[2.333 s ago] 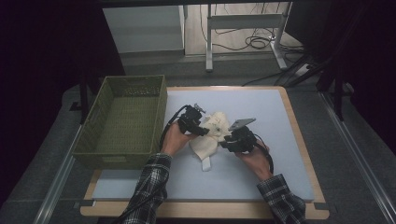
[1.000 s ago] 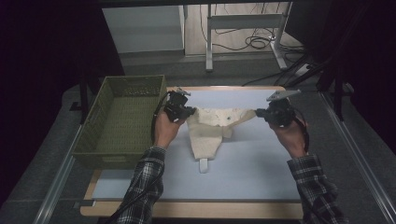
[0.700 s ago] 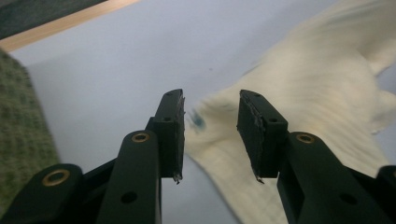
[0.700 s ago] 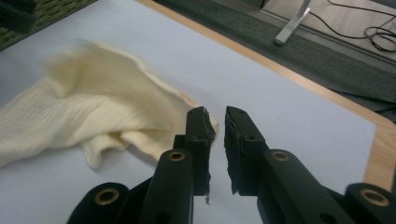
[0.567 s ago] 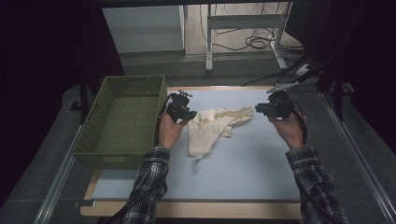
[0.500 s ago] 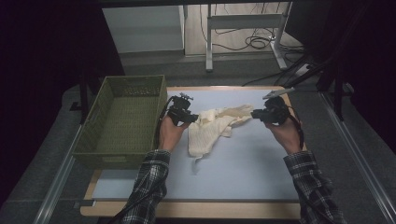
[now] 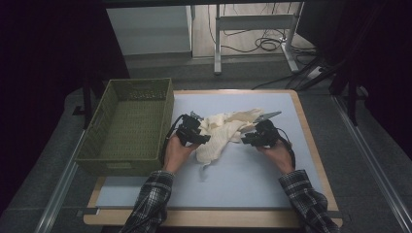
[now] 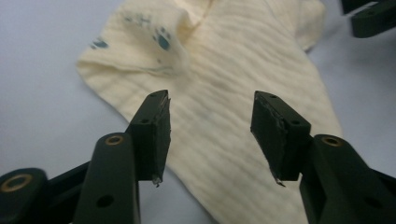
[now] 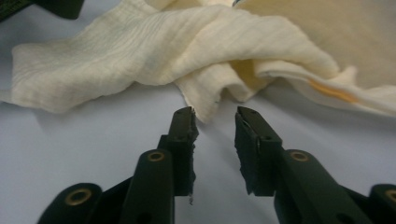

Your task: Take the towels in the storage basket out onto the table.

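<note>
Cloth [image 7: 224,132], cream and crumpled, lies on the blue mat [image 7: 252,179] just right of the basket [image 7: 128,127], between both grippers. Left gripper [image 8: 210,135] hangs over it, jaws apart, gripping nothing, having just been opening. Right gripper [image 9: 215,140] sits at the cloth's edge, jaws narrowly parted, likewise just opening, nothing between them.

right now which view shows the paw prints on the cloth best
The left gripper view: the blue paw prints sit sharp on the cream cloth, beyond open jaws. The right gripper view shows the cloth's bunched folds; the high view shows its whole crumpled shape, print too small.
</note>
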Demonstrator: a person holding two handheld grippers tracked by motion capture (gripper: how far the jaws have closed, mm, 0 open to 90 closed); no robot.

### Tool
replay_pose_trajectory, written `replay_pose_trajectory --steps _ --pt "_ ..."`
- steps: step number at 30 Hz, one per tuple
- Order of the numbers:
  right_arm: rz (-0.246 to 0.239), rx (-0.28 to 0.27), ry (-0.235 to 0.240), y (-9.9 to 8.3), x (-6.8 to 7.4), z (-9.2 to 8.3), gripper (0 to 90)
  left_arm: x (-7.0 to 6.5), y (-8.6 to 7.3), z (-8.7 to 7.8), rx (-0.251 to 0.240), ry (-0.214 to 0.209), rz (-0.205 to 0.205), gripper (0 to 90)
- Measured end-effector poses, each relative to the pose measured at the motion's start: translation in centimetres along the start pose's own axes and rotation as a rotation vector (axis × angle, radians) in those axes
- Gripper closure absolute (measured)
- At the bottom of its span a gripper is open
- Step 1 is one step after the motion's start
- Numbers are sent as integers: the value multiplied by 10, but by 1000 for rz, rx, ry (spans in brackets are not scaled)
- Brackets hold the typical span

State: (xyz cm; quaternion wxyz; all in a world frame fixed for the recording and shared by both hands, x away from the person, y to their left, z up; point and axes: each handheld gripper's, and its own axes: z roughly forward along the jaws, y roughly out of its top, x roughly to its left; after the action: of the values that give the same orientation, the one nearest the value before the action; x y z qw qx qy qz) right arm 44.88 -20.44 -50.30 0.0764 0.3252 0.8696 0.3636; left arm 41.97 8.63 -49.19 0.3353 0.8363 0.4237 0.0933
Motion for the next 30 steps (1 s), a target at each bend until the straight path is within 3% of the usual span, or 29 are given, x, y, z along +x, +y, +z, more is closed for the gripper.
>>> replay_pose_trajectory --steps 3,5,7,11,15,20,21,23,27,30 --pt "8 7 18 0 4 15 649 -10 -11 -3 -4 -1 30 434" --pt "7 18 1 1 7 22 670 -14 -17 -5 -12 -8 43 415" --pt "-2 20 -13 2 9 28 837 -19 -23 -7 -16 -12 49 405" --pt "-14 29 -13 2 11 26 865 -25 -32 -10 -15 6 80 409" --pt "-20 -3 7 -2 14 2 865 -33 -43 -12 -11 26 118 416" --pt "-17 -12 -5 -18 15 -32 865 -32 -54 -17 -24 26 115 437" --pt "-17 -12 -5 -18 15 -32 865 -32 -54 -17 -24 26 115 441" --pt "-14 -1 -18 -31 15 -50 865 -32 -59 -18 -28 23 115 459" --pt "-12 3 -31 -43 14 -63 864 -34 -64 -15 -22 23 111 464" --pt "-5 7 -71 -61 11 -82 864 -33 -72 -5 -6 28 98 495"
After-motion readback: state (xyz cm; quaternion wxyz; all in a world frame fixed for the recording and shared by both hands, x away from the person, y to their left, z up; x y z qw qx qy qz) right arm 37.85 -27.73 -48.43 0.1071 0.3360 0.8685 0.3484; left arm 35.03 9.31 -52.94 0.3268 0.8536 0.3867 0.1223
